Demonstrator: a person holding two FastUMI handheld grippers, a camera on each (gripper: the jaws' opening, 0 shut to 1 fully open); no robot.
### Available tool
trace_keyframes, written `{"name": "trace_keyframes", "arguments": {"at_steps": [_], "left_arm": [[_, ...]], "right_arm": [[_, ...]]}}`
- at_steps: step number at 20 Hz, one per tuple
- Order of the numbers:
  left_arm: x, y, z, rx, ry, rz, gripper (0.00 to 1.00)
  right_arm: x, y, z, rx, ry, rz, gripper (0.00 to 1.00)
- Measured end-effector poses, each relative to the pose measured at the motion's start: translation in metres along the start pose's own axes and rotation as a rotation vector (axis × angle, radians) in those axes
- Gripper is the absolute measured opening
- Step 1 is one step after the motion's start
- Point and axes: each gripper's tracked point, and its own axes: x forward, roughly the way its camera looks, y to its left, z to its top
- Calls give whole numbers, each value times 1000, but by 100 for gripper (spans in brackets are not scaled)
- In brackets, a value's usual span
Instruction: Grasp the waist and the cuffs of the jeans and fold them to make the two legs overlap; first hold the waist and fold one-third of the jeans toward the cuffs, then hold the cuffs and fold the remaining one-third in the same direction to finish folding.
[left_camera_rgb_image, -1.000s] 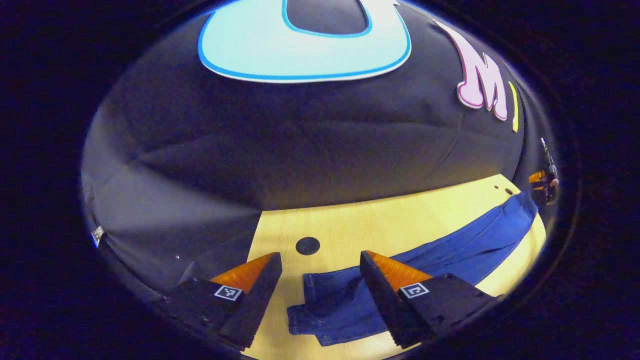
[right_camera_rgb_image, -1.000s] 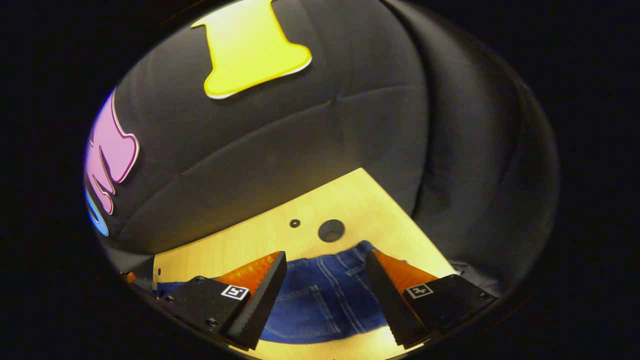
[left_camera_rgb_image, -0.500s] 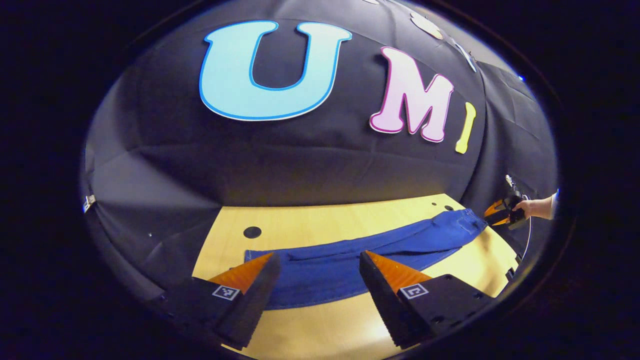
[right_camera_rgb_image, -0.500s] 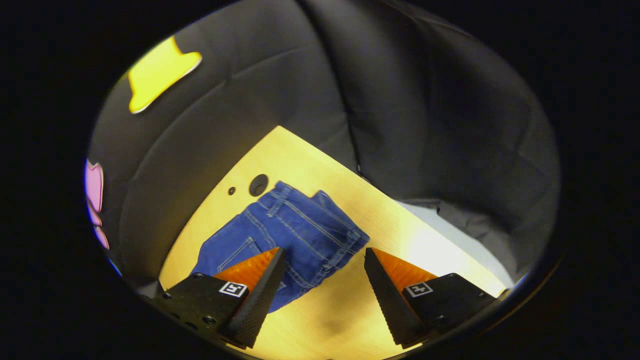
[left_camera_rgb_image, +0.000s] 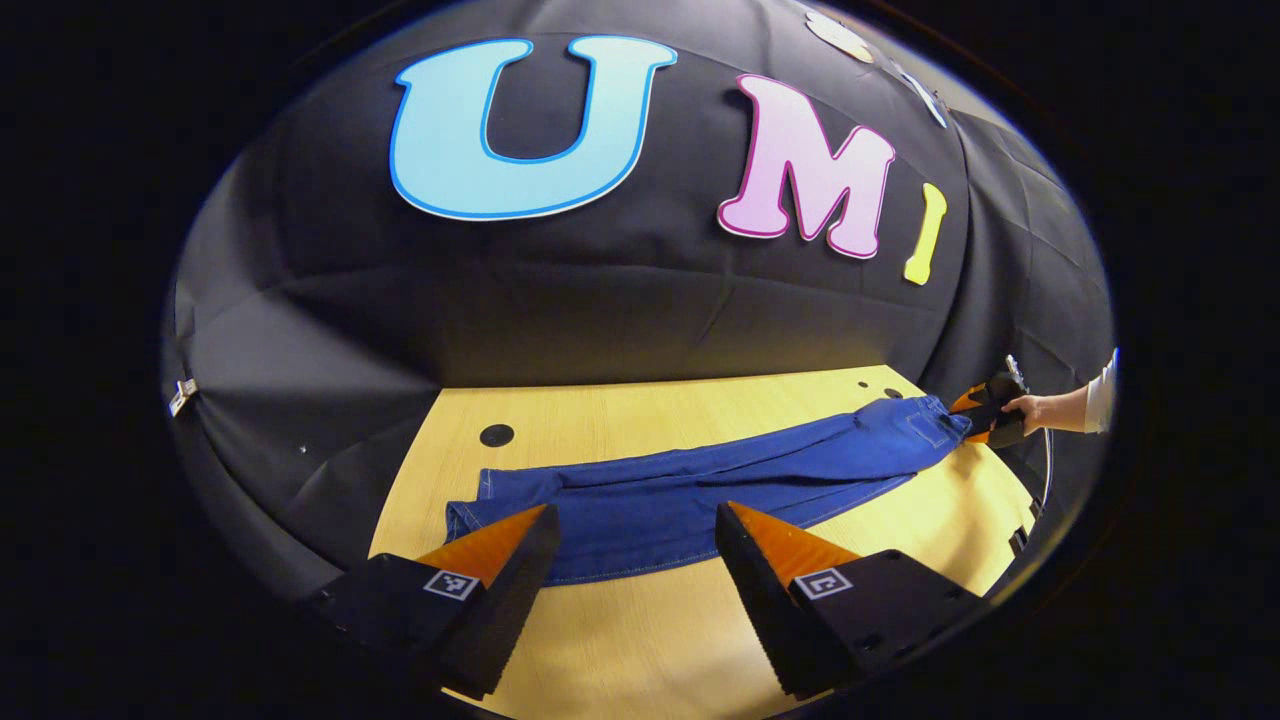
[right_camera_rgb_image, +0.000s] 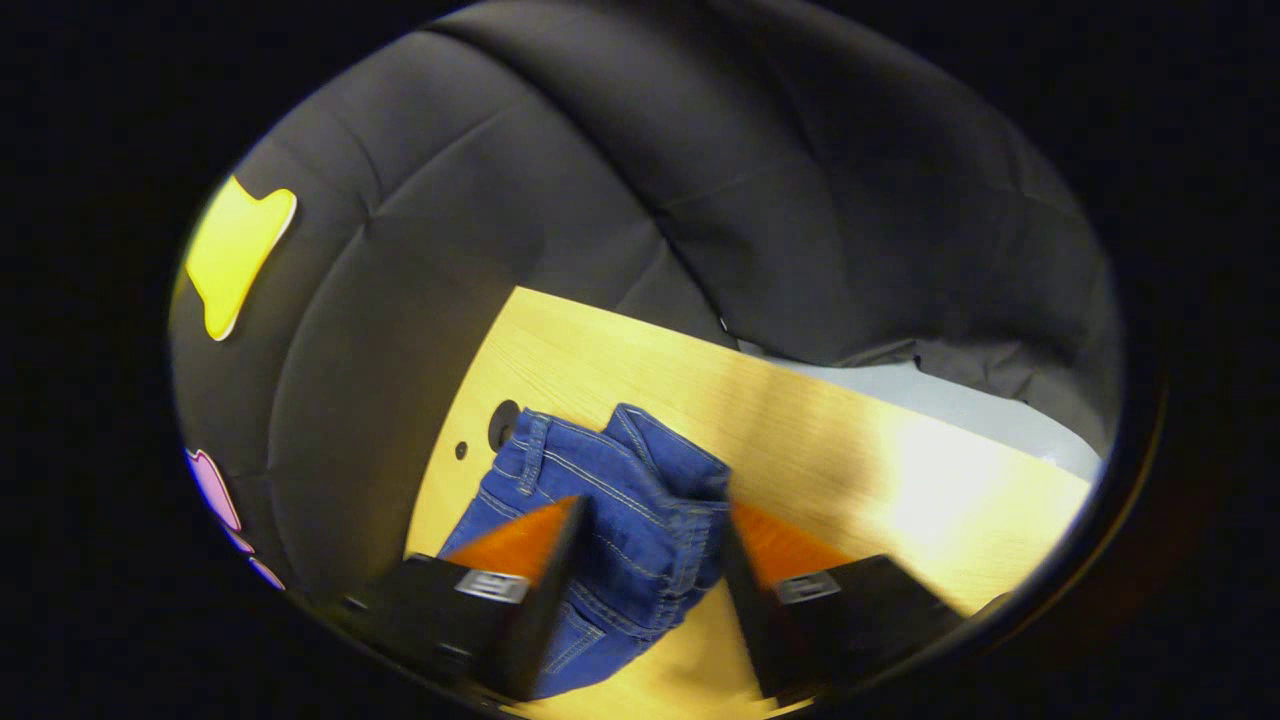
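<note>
The jeans (left_camera_rgb_image: 700, 490) lie stretched flat along the wooden table (left_camera_rgb_image: 640, 640), legs already overlapped into one long blue strip. In the left gripper view the cuffs (left_camera_rgb_image: 470, 505) end near a round dark hole (left_camera_rgb_image: 496, 435) in the table, and the waist (left_camera_rgb_image: 925, 425) reaches the far end of the table. The left gripper (left_camera_rgb_image: 630, 575) hangs above the near edge of the jeans, close to the cuff end; its fingers stand wide apart with nothing between them. At the waist end of the jeans, the right gripper (left_camera_rgb_image: 985, 415) shows small in that view, held by a hand (left_camera_rgb_image: 1030, 408) with a light sleeve (left_camera_rgb_image: 1100, 390). In the right gripper view, blurred, the right gripper (right_camera_rgb_image: 648, 600) is spread with the waist (right_camera_rgb_image: 640, 480) lying between its two fingers; whether either finger touches the denim cannot be told. Another round hole (right_camera_rgb_image: 503, 424) sits just beside the waistband.
</note>
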Motion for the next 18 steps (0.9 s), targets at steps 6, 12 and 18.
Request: {"name": "trace_keyframes", "arguments": {"at_steps": [6,12,18], "left_arm": [[-12,-9,-9,-31,-2,22,98],[-48,2,-21,-58,-22,-7,98],[-95,38,-26,-49,-54,17,98]], "right_arm": [[-18,29,16,-144,-118,91,8],[-122,134,-1,-361,-243,261,7],[-199,255,-110,-499,-209,518,7]]}}
